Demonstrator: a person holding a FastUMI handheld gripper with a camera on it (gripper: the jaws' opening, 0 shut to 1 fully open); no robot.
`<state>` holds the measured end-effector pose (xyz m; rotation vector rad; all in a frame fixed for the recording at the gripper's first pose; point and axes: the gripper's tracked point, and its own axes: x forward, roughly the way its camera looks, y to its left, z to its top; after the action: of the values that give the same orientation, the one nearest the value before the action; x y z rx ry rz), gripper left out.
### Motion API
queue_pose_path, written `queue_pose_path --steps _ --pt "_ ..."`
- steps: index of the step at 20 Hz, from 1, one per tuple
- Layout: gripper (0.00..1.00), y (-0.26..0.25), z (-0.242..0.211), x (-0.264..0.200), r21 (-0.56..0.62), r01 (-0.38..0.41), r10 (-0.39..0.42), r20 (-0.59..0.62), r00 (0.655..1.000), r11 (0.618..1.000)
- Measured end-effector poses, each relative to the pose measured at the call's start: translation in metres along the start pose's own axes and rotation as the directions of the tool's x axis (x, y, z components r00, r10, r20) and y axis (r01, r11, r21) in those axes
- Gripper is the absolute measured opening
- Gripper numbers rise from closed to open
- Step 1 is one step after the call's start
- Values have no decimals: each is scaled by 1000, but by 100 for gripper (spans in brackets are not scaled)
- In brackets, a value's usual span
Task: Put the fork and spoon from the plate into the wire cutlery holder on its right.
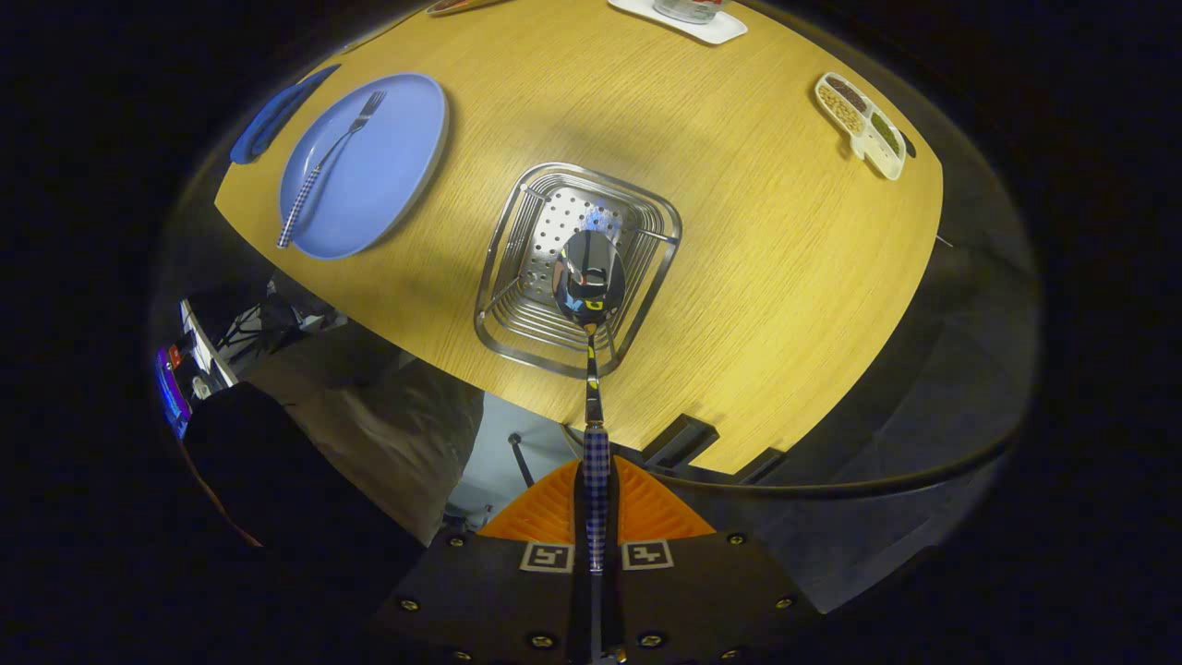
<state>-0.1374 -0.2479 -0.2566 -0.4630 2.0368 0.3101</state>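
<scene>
The gripper (596,517) has its fingers pressed together on the checked handle of the spoon (589,277), and the spoon runs straight out ahead of them, its long axis in line with the fingers, bowl first. That polished bowl hangs over the holder (517,319), a square basket of bent steel wire with rounded corners and a perforated metal floor, standing on the pale wood-grain table (766,240). From here the bowl looks to sit above the holder's open mouth, a little toward its near wall, though how high it hangs I cannot tell. As I judge it, the coming move turns on this line-up: the spoon has to go down along its own axis into the holder, and it seems set for that. Well to the left of the holder lies the smooth, round blue plate (388,175), with the fork (328,166) still on it, slanting across, tines away from the holder's near side and its checked handle end reaching the plate's near rim. Far right of the holder sits a small divided dish (863,125) of dry bits
</scene>
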Motion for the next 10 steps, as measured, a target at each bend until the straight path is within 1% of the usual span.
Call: queue_pose_path --steps 3,7,9,10 --pt "5 -3 12 6 -22 3 -3 -35 999 1000" --pt "5 -1 27 11 -7 -22 21 -33 999 1000" --pt "6 -1 29 11 -6 -31 31 -34 999 999" --pt "10 0 31 10 2 -44 44 -27 999 999"
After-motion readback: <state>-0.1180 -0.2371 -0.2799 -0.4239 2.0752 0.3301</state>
